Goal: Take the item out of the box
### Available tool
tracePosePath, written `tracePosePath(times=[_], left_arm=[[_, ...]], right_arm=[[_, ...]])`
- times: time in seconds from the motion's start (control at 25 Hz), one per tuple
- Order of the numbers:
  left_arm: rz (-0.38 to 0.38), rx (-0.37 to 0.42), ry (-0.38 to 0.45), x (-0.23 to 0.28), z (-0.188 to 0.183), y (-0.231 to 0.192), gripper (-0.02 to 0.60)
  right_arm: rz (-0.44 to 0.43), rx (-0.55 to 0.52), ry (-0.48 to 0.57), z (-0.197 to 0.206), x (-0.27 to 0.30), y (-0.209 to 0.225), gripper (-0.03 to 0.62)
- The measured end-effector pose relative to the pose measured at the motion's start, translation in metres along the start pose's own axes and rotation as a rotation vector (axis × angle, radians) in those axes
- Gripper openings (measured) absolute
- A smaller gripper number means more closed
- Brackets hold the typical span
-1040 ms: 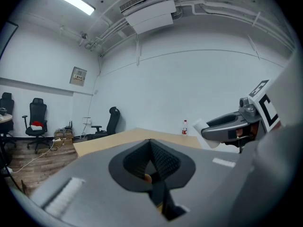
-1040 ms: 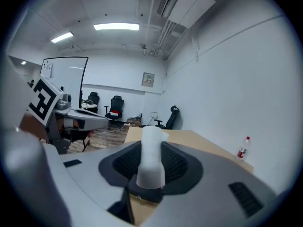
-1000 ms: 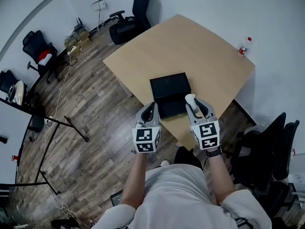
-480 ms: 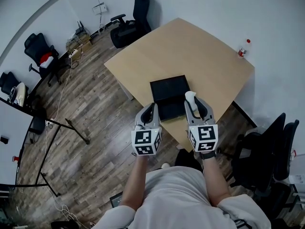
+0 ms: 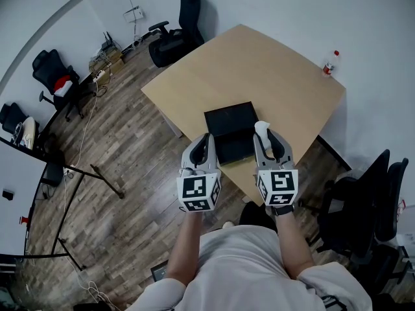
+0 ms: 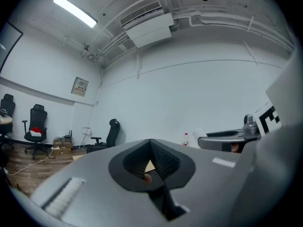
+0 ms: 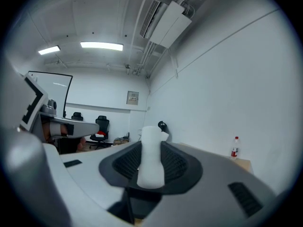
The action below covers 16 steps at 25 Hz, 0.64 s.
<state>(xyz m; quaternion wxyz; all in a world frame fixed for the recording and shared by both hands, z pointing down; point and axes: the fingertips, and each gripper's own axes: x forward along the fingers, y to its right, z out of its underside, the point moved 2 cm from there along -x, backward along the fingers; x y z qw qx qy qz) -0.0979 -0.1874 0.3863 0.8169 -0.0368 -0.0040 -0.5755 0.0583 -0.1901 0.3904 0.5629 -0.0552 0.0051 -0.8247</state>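
Gripping the white item [image 7: 151, 148] firmly, the right tool [image 5: 264, 142] has both jaws pressed against its sides, and the item's rounded top pokes out past the jaw tips. From the head view the item sits over the right near corner of the black box [image 5: 228, 123]; whether it touches the box cannot be told. The box lies flat on the pale wooden desk [image 5: 259, 63], near the edge closest to the person. Over on the other side, the left tool [image 5: 204, 145] has its jaws closed together with nothing between them, held just beside the box's left near corner. Both tools are level with each other, one either side of the box's near end. Far across the desk, a bottle [image 5: 331, 63] stands by the far corner, and a black office chair [image 5: 187, 8] waits beyond the desk.
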Motion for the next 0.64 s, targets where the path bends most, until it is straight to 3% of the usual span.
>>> tracePosePath(times=[0.36,0.64], left_arm=[[-0.012,0.001,-0.020,0.009,0.014,-0.006,0.009],[-0.035,0.093,-0.007,0.024,0.022,-0.009,0.009]], right_arm=[[-0.006,-0.002,-0.010,0.002,0.002,0.001,0.127],[-0.013,-0.006,-0.033,0.010,0.015,0.008,0.127]])
